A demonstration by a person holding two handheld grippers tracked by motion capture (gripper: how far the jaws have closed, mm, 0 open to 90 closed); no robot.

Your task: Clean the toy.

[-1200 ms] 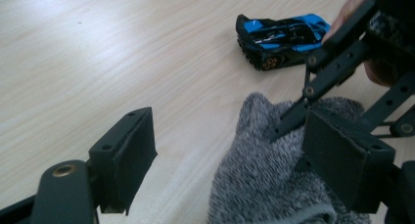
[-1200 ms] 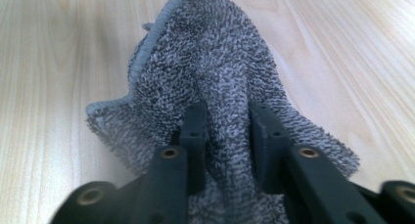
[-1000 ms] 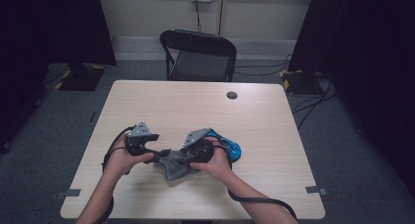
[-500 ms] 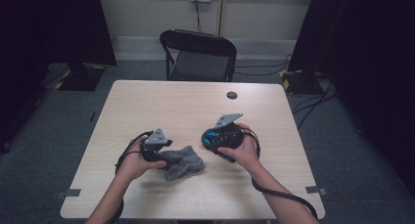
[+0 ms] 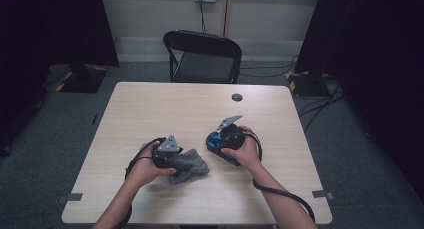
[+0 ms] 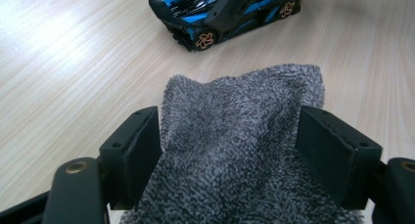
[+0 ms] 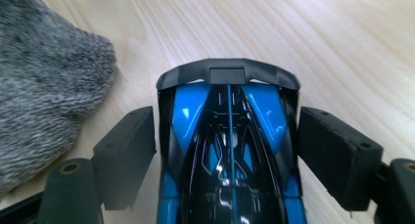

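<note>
Since the earlier frame, right gripper [image 5: 216, 141] carried blue toy car [image 7: 230, 150] toward 3 o'clock, jaws just opening, straddling it; left gripper [image 5: 176, 161] clamps grey cloth [image 6: 235, 155].

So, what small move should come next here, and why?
Probably close the right gripper on the toy car: its jaws have just been opening and stand apart from the car's sides. The left gripper has the grey cloth bunched between its jaws, ready for wiping.

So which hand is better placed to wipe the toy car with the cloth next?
Left, probably: its tool already straddles the grey cloth. The right tool straddles the blue toy car, pads apparently just clear.
</note>
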